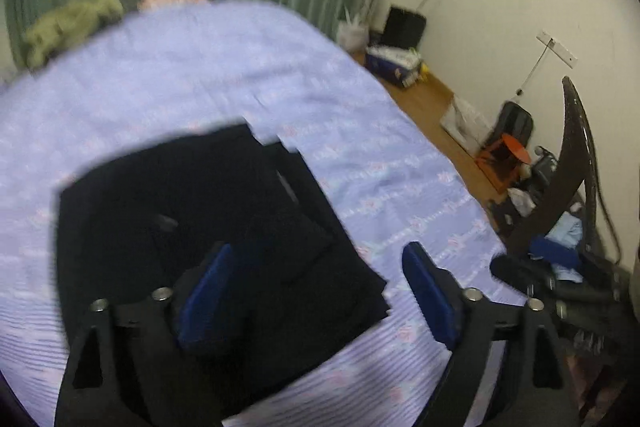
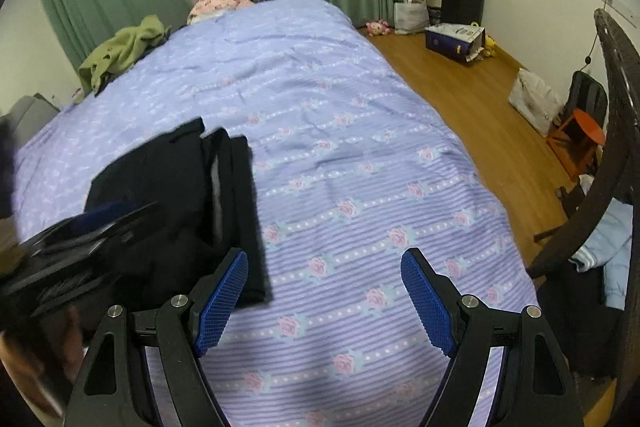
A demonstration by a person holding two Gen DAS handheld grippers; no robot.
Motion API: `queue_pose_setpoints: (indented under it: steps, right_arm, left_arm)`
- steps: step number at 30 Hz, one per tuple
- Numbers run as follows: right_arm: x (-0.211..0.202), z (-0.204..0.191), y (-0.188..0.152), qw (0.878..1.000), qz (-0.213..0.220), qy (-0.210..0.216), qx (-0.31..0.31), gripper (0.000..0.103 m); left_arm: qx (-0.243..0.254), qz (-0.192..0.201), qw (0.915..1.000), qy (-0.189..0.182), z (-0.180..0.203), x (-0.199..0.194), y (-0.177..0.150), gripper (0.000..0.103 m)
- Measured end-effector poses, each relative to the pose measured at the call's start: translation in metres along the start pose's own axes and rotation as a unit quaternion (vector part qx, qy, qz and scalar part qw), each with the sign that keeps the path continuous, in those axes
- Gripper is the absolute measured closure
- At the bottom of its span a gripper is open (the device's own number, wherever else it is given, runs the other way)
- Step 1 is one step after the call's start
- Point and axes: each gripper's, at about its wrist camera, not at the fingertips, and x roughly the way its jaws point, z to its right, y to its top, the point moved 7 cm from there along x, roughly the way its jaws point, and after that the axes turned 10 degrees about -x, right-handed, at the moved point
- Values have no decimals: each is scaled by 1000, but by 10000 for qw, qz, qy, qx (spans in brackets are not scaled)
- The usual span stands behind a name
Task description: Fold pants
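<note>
Lying folded near the bed's (image 2: 360,155) front-left edge, the black pants (image 2: 180,195) are leaving wide bare cover toward its right edge. Both the left tool (image 1: 316,291) and right tool (image 2: 324,303) are hanging released, gripping nothing. No writing is reading clearly.

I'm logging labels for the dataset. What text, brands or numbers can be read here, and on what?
None can be read.
Blue box on the floor: printing too small and blurred.
Pants, bedspread, both grippers: no text visible.
</note>
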Motion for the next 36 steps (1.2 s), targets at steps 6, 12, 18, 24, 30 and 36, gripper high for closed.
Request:
queue_pose_setpoints:
  steps: [6, 12, 18, 24, 30, 36]
  right_arm:
    - [11, -45, 29, 9939, 373, 914, -485, 23]
    - [72, -90, 55, 9824, 144, 1716, -728, 26]
    - [140, -119, 47, 9729, -629, 2128, -647, 46]
    - [145, -127, 41, 9737, -684, 2053, -714, 74]
    - [81, -127, 56, 9730, 97, 2172, -774, 97]
    - [84, -94, 46, 9847, 122, 1568, -750, 97]
  left_arm:
    - [-66, 207, 9922, 1231, -87, -32, -7, 14]
    - [-719, -89, 9806, 1823, -166, -26, -30, 14]
    - [-1038, -375, 9750, 1928, -188, 1, -57, 14]
    - [-1042, -424, 9755, 1891, -186, 7, -63, 14]
    - [-993, -489, 9795, 1682, -174, 8, -57, 15]
    - [-519, -504, 9840, 1631, -150, 15, -50, 14]
